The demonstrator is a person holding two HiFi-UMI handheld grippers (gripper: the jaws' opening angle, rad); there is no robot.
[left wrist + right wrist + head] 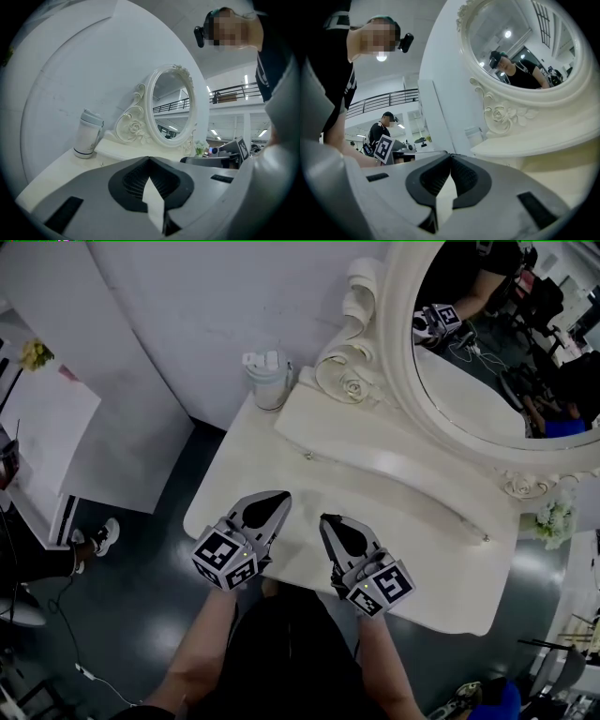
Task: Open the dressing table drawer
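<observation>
My left gripper (283, 496) and right gripper (324, 518) both have their jaws pressed together, empty, over the near edge of the cream dressing table (422, 559); its drawer front is hidden from me.

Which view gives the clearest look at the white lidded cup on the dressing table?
The left gripper view: the cup stands side-on, in full, beside the mirror. The head view shows the cup from above, foreshortened; the right gripper view shows the cup small and faint.
</observation>
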